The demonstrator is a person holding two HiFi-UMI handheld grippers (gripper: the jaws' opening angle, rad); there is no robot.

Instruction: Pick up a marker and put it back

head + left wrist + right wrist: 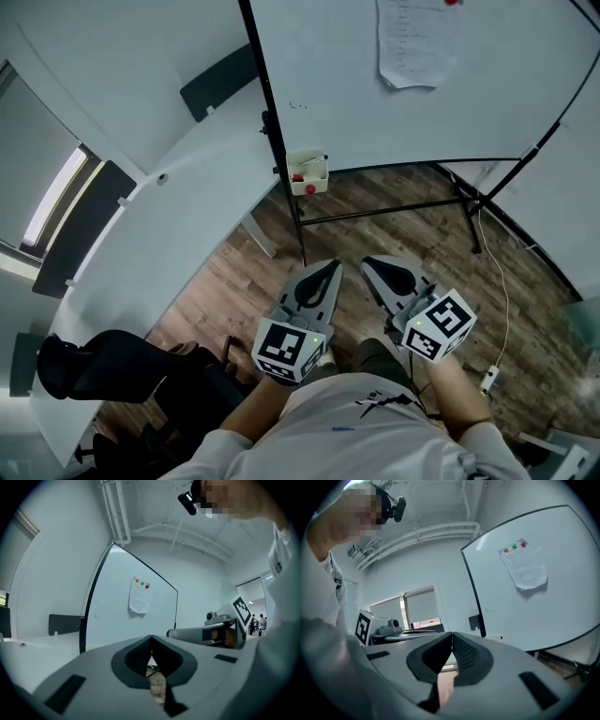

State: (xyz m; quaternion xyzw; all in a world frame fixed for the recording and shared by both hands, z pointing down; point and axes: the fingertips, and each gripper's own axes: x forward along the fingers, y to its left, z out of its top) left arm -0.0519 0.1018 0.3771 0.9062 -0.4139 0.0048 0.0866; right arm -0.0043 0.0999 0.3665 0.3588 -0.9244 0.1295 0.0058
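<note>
A small white marker holder point(308, 172) hangs at the lower left corner of the whiteboard point(412, 103); something red shows inside it, and no single marker can be made out. Both grippers are held side by side over the wooden floor, short of the board's stand and pointing toward it. My left gripper point(334, 266) is shut, and its own view shows the pads point(151, 640) meeting with nothing between them. My right gripper point(367, 262) is shut and empty too, its pads point(452, 636) touching. Each gripper point(206, 632) shows in the other's view point(377, 629).
The whiteboard stands on a black frame with legs point(394, 208) spread over the floor. A sheet of paper point(410, 42) is pinned to it by magnets. A long white table point(169, 234) runs along the left, a black chair point(112, 366) beside it. A cable and plug point(490, 375) lie at the right.
</note>
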